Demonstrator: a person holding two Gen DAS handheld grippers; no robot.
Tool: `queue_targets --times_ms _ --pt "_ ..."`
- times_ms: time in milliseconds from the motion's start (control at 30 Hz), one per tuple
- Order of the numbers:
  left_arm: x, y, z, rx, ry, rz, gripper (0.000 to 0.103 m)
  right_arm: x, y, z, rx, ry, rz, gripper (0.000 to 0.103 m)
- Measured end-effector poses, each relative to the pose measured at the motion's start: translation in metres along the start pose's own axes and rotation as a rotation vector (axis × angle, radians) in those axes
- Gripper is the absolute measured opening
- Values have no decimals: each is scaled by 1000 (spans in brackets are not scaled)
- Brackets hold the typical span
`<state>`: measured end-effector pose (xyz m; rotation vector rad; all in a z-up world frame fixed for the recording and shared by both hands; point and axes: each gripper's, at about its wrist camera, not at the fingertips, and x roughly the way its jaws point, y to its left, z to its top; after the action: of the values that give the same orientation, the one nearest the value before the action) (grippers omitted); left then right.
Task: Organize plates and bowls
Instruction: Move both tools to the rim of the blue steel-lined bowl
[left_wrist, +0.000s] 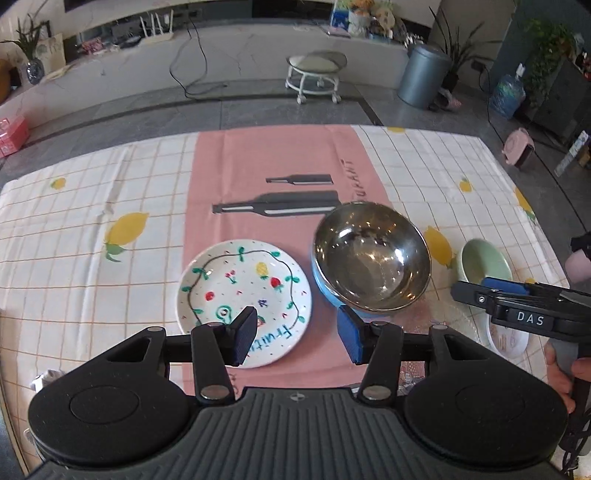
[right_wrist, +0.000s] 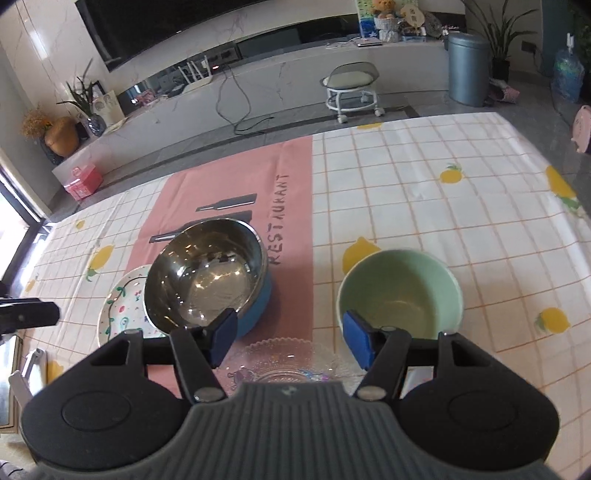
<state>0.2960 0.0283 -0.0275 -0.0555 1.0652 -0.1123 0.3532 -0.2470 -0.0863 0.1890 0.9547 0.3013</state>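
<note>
While tilted downward, both tools (left_wrist: 297, 336) (right_wrist: 291, 341) seemingly hold nothing.

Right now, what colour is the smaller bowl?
Pale green bowl; clearest in the right wrist view.

painted plate (left_wrist: 243, 302) beside steel bowl (left_wrist: 371, 254); green bowl (right_wrist: 400, 299)
</note>
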Motion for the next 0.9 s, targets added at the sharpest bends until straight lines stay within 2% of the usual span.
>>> queue_targets --times_ms 133,267,400,567,633,800,900 --pt "21 -15 8 38 8 7 60 22 -3 -5 9 23 49 63" --pt "45 -20 13 21 39 17 60 39 -5 -4 63 54 42 63" --pt "63 -25 13 11 64 16 60 45 -8 -3 78 48 59 61" --pt "72 -33 14 12 48 -5 60 45 -11 -2 66 28 65 57" --pt "73 -38 15 15 38 -9 61 45 -14 -1 87 28 85 50" --pt "78 -42 19 11 32 14 61 45 -17 0 86 29 98 22" --pt "82 -39 20 -17 38 16 60 43 -14 -2 70 33 112 14"
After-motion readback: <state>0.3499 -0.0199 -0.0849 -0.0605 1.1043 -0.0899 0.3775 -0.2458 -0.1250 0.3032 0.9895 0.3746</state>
